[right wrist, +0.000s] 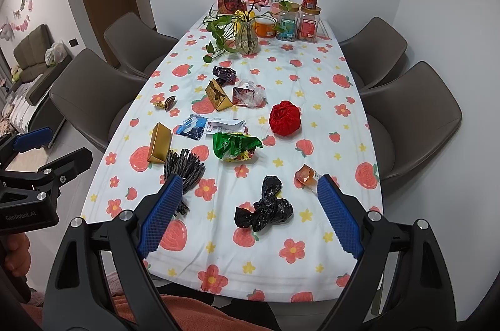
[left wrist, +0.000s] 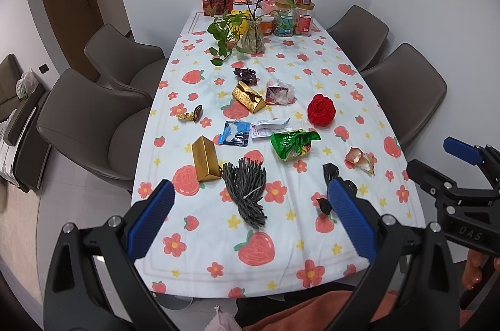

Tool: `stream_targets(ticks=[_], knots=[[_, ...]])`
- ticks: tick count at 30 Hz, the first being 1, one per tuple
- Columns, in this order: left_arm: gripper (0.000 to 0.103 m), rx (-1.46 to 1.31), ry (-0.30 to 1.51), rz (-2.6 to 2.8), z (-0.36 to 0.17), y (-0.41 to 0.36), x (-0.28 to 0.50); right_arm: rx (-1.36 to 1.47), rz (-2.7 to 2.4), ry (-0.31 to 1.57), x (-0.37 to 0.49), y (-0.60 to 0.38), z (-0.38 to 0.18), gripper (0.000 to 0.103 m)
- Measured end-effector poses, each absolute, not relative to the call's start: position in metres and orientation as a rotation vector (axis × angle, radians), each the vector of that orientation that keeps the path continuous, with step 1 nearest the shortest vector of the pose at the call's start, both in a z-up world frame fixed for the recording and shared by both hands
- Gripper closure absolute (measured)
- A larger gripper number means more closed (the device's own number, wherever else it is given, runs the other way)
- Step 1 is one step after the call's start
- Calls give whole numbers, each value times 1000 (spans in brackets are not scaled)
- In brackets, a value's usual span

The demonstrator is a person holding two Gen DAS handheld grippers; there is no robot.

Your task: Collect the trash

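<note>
Left gripper (left wrist: 250, 203): black frame, two blue ribbed pads (left wrist: 150, 221), jaws spread wide, nothing between them; held level and pointing forward. In the right wrist view it appears at the left edge (right wrist: 47, 146), seen from the side, with the person's left hand (right wrist: 15, 249) gripping its handle below. Right gripper (right wrist: 250, 206): same build, blue pads (right wrist: 339, 217) set wide apart, nothing held. In the left wrist view it shows at the right edge (left wrist: 453, 162), the right hand's fingers (left wrist: 475, 271) wrapped around its handle. The two grippers sit side by side, apart.
</note>
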State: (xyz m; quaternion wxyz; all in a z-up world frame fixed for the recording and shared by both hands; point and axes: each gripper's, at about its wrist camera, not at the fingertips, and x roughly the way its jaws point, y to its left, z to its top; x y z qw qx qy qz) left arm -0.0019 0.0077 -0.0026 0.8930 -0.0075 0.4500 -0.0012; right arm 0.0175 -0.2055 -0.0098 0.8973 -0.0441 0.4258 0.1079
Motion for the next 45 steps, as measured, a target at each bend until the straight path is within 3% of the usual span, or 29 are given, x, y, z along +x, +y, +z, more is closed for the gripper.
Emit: stream_targets(ticks=[45], knots=[[5,-18,939,-3,-4,6,-2,-88,219,881,21,-208,-8,18]])
